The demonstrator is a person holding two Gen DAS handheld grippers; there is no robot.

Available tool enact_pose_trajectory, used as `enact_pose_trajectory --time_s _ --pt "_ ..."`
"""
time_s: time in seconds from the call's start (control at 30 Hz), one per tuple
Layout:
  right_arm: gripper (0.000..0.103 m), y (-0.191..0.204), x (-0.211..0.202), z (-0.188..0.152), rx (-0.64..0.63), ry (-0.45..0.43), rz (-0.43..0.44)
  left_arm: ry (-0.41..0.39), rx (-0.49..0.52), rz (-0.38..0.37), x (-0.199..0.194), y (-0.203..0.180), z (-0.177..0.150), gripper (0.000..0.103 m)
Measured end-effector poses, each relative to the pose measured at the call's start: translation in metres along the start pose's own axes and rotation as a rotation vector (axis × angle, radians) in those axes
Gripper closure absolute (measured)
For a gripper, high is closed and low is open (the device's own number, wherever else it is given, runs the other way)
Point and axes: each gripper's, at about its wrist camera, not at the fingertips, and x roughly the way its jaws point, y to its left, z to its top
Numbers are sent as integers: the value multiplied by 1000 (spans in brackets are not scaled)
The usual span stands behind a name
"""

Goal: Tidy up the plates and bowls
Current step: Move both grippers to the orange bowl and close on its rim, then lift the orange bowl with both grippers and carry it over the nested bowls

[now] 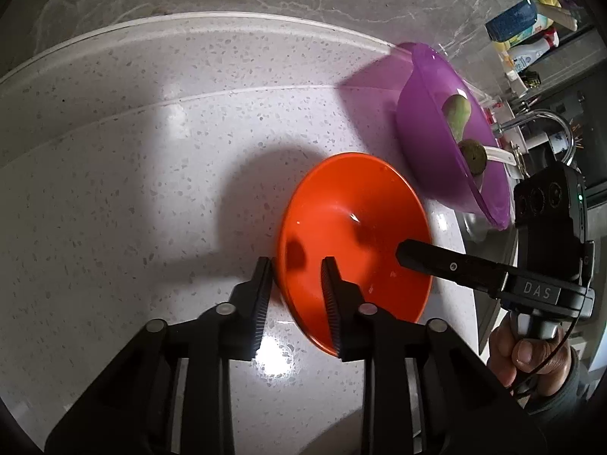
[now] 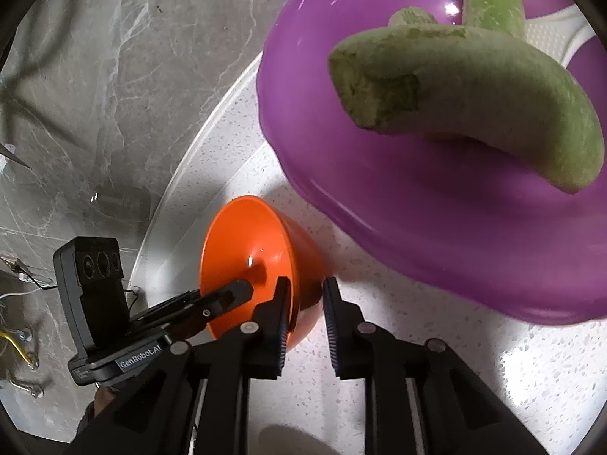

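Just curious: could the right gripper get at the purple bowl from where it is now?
Probably not straight away: the right gripper is clamped on the orange bowl's rim. The purple bowl sits close beyond, nothing between.

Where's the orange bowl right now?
The orange bowl sits on the speckled counter beside the purple bowl, its rim between the fingers of both the left gripper and right gripper.

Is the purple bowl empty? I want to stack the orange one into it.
No, the purple bowl holds green vegetables and a white utensil.
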Motion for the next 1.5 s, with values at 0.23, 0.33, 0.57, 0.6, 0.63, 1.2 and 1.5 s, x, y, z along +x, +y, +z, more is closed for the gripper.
enact_pose_trajectory --time_s 0.23,0.33,0.57,0.6,0.63,1.2,1.5 --pt "84 0 -4 -1 -14 -4 -10 -2 5 28 0 -1 1 89" --pt "84 1 -8 -1 -15 -6 -11 -5 4 23 -4 -1 0 89" --pt "84 20 -30 -13 -55 -11 1 -20 8 15 -34 -14 -16 90" --pt "84 24 -36 -17 -66 -14 1 -23 10 14 -37 -16 -18 90" --pt "84 27 -40 -21 -73 -16 0 -29 12 13 -43 -19 -23 90" --pt "85 53 -120 -140 -106 -4 -13 -46 93 -68 -124 -78 -155 90" --pt "85 34 -115 -189 -49 58 -56 16 114 -56 -111 -82 -224 90"
